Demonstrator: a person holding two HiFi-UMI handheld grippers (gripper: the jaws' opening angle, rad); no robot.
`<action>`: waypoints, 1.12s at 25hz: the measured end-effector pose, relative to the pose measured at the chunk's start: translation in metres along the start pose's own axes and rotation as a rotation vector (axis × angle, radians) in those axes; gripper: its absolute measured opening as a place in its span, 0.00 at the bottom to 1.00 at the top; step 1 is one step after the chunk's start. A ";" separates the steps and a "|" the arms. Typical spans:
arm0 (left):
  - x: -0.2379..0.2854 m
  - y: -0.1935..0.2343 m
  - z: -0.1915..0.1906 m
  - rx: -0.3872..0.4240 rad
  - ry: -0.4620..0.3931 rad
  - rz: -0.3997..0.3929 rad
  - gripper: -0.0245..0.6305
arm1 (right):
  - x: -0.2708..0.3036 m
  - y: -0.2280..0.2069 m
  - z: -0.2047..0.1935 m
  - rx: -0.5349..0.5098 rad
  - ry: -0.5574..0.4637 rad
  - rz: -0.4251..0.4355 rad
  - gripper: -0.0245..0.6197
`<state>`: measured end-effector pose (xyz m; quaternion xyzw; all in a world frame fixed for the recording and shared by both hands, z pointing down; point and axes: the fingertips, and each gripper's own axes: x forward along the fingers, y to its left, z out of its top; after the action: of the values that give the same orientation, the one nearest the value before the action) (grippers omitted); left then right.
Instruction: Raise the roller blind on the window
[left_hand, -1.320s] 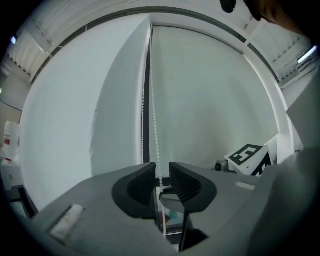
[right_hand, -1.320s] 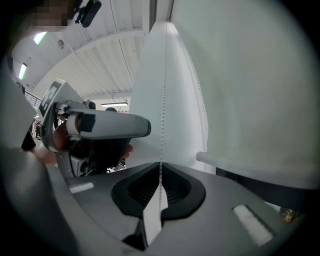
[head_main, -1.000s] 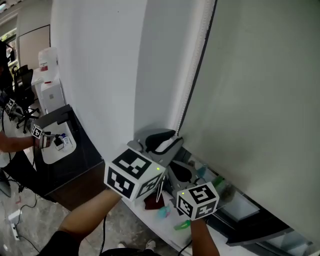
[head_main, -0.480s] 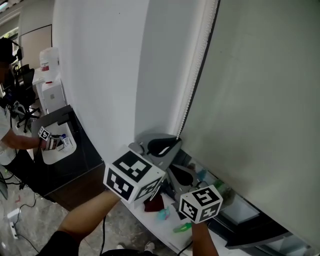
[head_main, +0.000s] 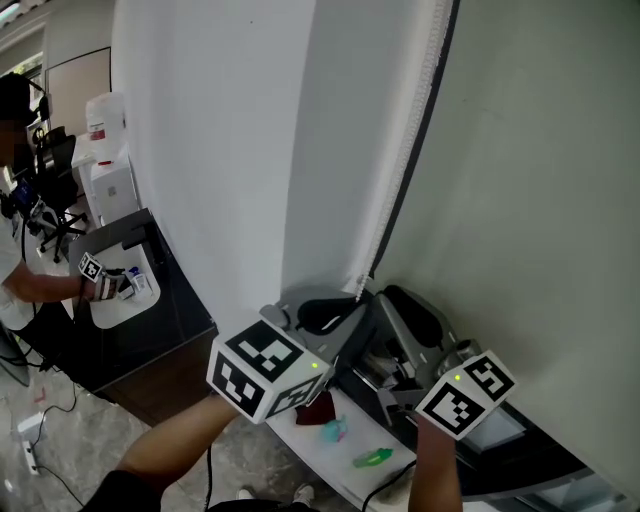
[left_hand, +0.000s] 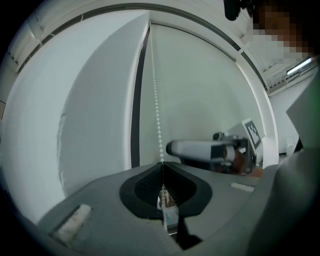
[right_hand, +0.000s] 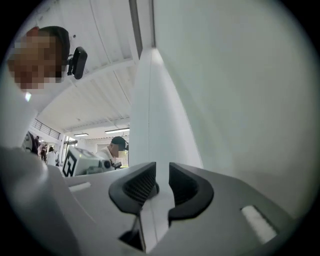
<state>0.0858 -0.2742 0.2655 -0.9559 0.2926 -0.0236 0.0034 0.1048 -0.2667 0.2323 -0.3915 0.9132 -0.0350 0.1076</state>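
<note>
The roller blind (head_main: 520, 200) is seen drawn down over the window, filling the right of the head view. Along its left edge the bead chain (head_main: 393, 175) is hung, its long axis running straight up and down. At the chain's lower end the left gripper (head_main: 345, 297) is pressed together on the beads, and the chain is seen rising taut from between its pads in the left gripper view. The right gripper (head_main: 408, 305) is held just beside it, towards the blind, its jaws just opened and spread, with nothing caught between them. So the chain lies to the free right gripper's left. A fresh grip is judged to be called for on the vertical run above the left gripper's pinch, reached sideways.
</note>
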 end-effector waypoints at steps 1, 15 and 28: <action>0.000 -0.002 -0.006 -0.004 0.008 -0.001 0.06 | 0.004 0.004 0.011 -0.018 -0.010 0.014 0.15; -0.008 0.003 -0.088 -0.069 0.121 0.014 0.06 | 0.056 0.035 0.050 -0.144 0.004 0.112 0.15; -0.038 -0.003 -0.098 -0.088 0.134 -0.060 0.07 | 0.054 0.028 0.034 -0.157 0.003 0.007 0.05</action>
<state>0.0509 -0.2497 0.3619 -0.9597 0.2643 -0.0750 -0.0588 0.0568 -0.2856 0.1862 -0.3957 0.9146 0.0366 0.0752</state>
